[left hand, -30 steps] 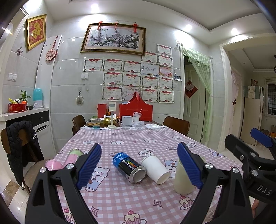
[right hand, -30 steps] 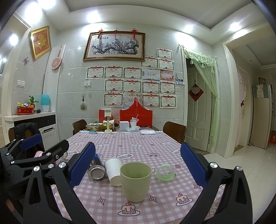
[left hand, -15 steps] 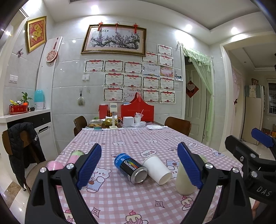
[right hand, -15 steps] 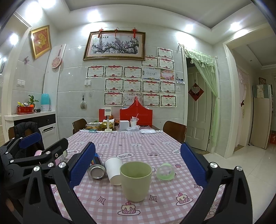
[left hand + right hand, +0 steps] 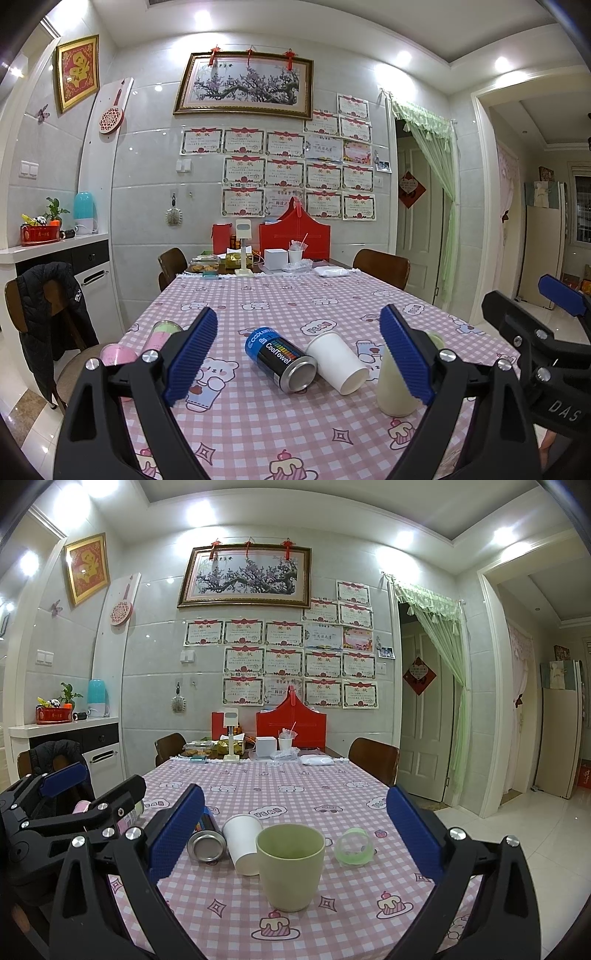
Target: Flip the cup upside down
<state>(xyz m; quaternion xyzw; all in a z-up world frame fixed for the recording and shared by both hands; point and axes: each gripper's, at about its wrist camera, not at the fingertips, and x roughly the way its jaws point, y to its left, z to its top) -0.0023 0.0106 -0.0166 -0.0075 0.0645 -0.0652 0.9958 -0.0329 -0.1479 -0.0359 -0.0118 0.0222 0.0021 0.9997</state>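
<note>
A white-tiled dining room wall hung with a framed blossom painting and rows of red-bordered certificates backs a long table under a pink checked tablecloth with cartoon bears and cakes. Near its front edge stands the pale green plastic cup, upright, mouth up, nothing visible inside. Just beside it lie a white paper cup on its side, a dark blue "CoolTowel" can on its side, and a small clear green tape roll. The right gripper hovers with jaws spread wide before the green cup, apart from it; the left gripper likewise gapes, holding nothing.
</note>
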